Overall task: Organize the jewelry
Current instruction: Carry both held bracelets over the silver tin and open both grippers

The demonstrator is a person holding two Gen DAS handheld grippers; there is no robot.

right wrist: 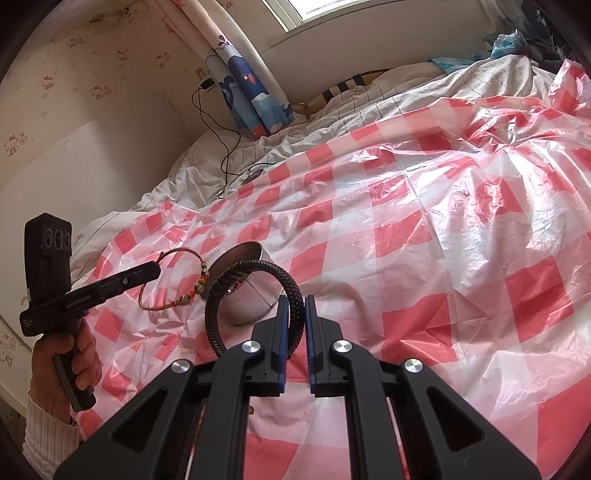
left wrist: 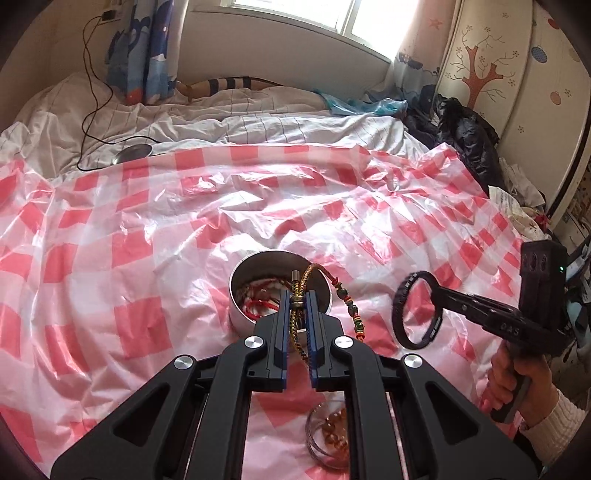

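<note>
- The left gripper [left wrist: 298,314] pinches a woven cord bracelet [left wrist: 300,295] between its blue pads, right over the near rim of the round metal tin [left wrist: 240,280]; the beaded end of the cord hangs outside the tin's right edge.
- The tin stands open on the sheet, with red and white cords lying inside it.
- The right gripper [right wrist: 295,317] clamps a black braided bracelet [right wrist: 251,273], held upright as a hoop in the air to the right of the tin and apart from it.
- A red-and-white checked plastic sheet [left wrist: 147,221] covers the bed, wrinkled and glossy; wide open room lies on it to the far side and left of the tin.
- Near the left gripper, under its arms, a clear dish of amber beads [left wrist: 332,432] sits on the sheet.
- Beyond the sheet's far edge lie white striped bedding [left wrist: 221,125], a black cable [left wrist: 92,92] and a round metal lid [left wrist: 133,152].
- At far right, dark clothing [left wrist: 461,133] is heaped against a decorated wardrobe [left wrist: 491,74]; a window [left wrist: 325,14] and a blue cartoon curtain [left wrist: 140,51] stand behind the bed.
</note>
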